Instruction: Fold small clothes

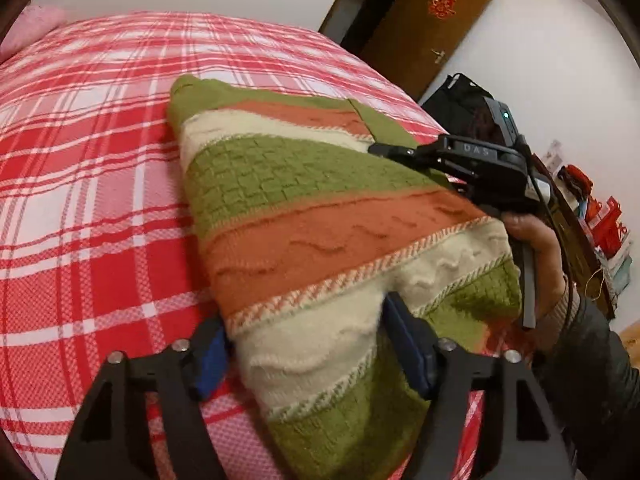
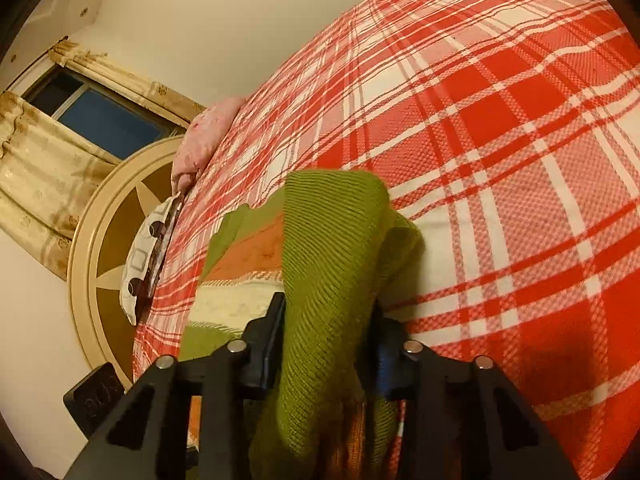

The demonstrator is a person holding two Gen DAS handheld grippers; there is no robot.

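We pinch the striped sweater [image 1: 320,216] in left gripper [image 1: 312,348] | right gripper [image 2: 330,340] clamps its green ribbed edge | plaid bed [image 1: 88,168]

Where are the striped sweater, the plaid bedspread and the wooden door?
striped sweater [image 1: 320,216], left wrist view, orange band mid-body.
plaid bedspread [image 1: 88,152], left wrist view, bare patch left of the sweater.
wooden door [image 1: 424,28], left wrist view, panel near the red ornament.
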